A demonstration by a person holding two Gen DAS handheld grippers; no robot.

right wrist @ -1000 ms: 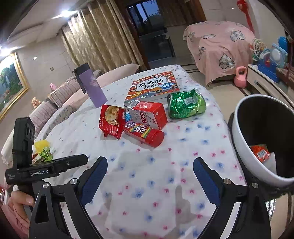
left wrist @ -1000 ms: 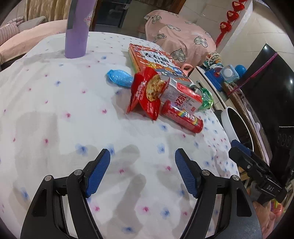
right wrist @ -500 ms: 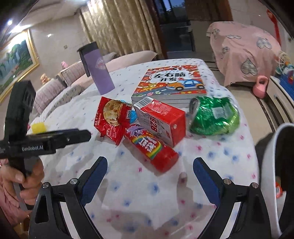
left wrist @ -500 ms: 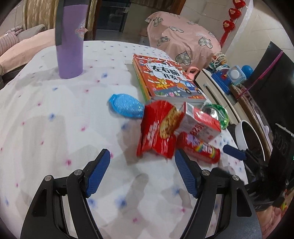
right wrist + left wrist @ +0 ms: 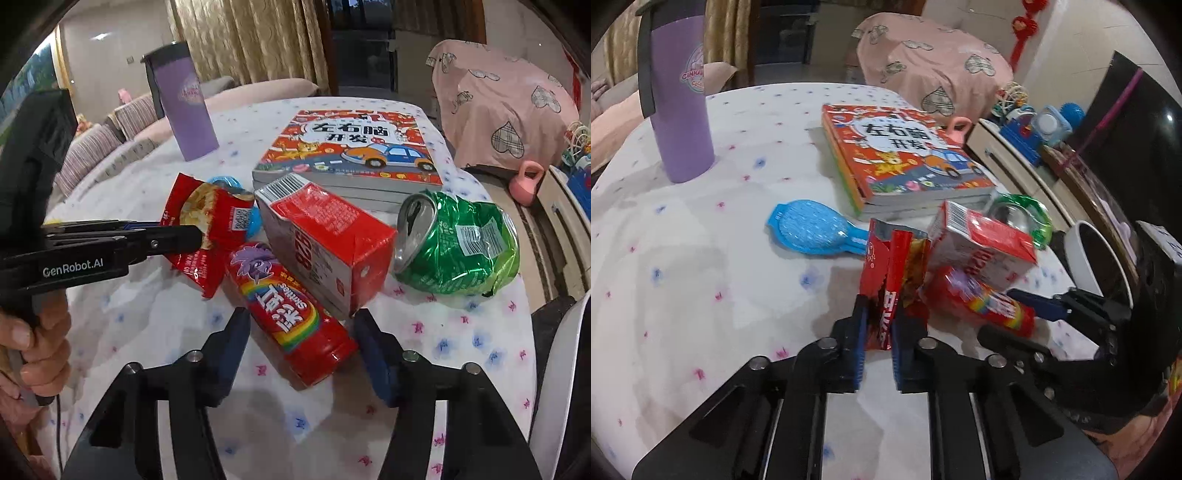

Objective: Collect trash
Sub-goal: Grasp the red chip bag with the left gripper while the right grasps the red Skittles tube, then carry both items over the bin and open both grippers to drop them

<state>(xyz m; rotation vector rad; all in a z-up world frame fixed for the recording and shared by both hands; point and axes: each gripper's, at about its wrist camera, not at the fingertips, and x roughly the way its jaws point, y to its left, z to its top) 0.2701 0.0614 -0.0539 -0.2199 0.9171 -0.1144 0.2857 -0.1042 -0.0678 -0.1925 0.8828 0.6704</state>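
Observation:
My left gripper is shut on a red snack wrapper, which also shows in the right wrist view. My right gripper is open, its fingers on either side of the near end of a red Skittles tube; the tube also shows in the left wrist view. A red and white carton lies against the tube. A crushed green can lies to its right. The white trash bin stands past the table's right edge.
A children's book lies behind the trash. A purple tumbler stands at the back left. A blue plastic brush lies left of the wrapper. A white flowered cloth covers the table. A pink-covered chair stands beyond.
My left gripper moved forward and shut on the snack wrapper. My right gripper moved in and narrowed around the Skittles tube.

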